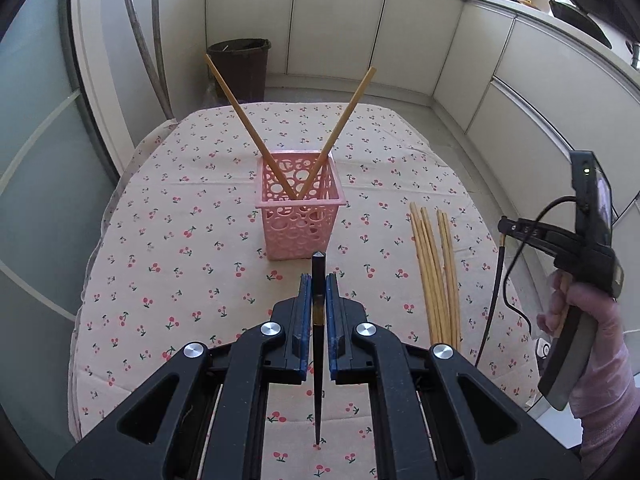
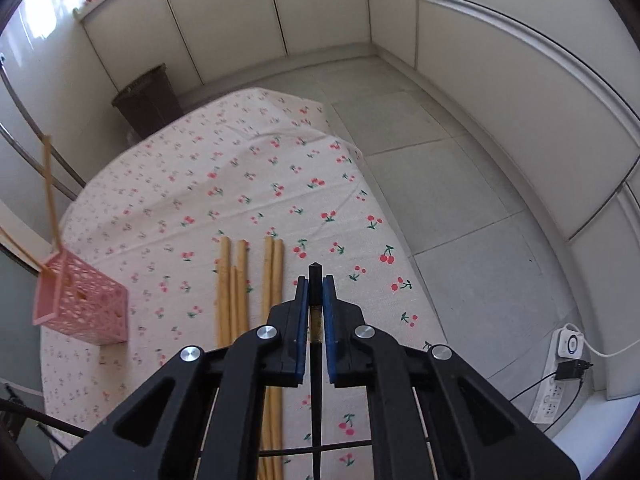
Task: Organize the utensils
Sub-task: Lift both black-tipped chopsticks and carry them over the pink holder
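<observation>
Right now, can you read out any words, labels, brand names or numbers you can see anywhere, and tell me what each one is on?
No text can be read in either view.
Right tool: its side bears small marks, too blurred to read.
White power strip: only a round blue mark on the unit above it, no legible letters.
Tablecloth: cherry print only, no words.
Pink basket, wooden chopsticks, black chopstick: no labels visible.
</observation>
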Tool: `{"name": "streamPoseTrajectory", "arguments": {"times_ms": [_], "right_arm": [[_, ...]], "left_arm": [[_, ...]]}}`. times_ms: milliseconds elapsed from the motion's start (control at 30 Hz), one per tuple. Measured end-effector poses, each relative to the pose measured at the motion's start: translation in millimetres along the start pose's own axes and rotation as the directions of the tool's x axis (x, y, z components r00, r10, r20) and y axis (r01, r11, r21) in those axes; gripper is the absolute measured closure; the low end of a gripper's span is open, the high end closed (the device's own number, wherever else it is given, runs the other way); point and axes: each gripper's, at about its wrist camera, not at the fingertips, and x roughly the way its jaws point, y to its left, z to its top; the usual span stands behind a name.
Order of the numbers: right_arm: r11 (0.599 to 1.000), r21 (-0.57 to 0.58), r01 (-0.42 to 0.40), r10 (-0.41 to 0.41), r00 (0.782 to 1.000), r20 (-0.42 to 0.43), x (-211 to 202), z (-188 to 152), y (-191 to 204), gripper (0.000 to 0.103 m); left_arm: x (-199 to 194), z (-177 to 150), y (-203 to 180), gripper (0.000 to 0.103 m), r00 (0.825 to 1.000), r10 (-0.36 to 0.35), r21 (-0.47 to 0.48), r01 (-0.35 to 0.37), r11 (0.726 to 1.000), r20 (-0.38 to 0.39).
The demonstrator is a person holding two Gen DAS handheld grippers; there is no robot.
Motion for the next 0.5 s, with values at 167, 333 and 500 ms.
{"name": "streamPoseTrajectory", "arguments": {"times_ms": [167,333,500], "right_arm": [[0.993,-0.016,-0.114,0.115,0.988,0.106,-69.7,0.0,9.8,0.096],[0.985,-0.039,-0.169,0.174,0.966,0.190,-113.6,0.4,25.2,0.096],[0.971,-0.030,-0.237,0.237,0.944,0.231,-136.6,18.3,41.8,0.096]], "left_arm": [[-22.5,-4.8,12.9,0.097,0.999,-0.028,-0.032,0.029,0.999,0.040],[-47.6,-1.2,30.0,0.097,0.995,-0.045,-0.092,0.054,0.994,0.093],[-77.5,28.7,39.5,0.097,0.979,-0.067,-0.125,0.092,0.988,0.191]]}}
